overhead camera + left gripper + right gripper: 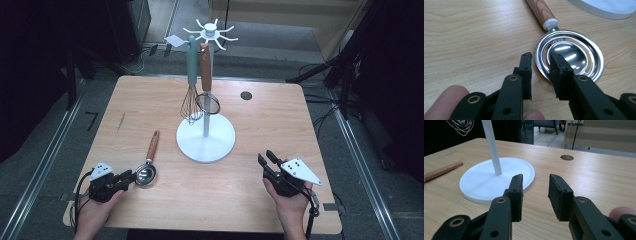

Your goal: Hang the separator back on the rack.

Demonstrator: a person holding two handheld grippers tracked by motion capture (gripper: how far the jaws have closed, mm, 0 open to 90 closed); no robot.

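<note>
A steel egg separator (145,175) with a wooden handle lies on the table at the front left, its slotted bowl (574,55) toward me. My left gripper (131,176) is shut on the near rim of the bowl (541,65), one jaw outside the rim and the other inside the bowl. At the front right my right gripper (265,159) is held low over the table. It stands open (535,186) with nothing between its jaws and faces the white stand's base (481,182).
A white utensil stand (205,140) rises at the table's middle, with a teal-handled whisk (190,105) and a wooden-handled strainer (207,102) hanging from its top hooks. A round cable hole (246,95) is at the back right. The separator's handle (441,171) lies left of the base.
</note>
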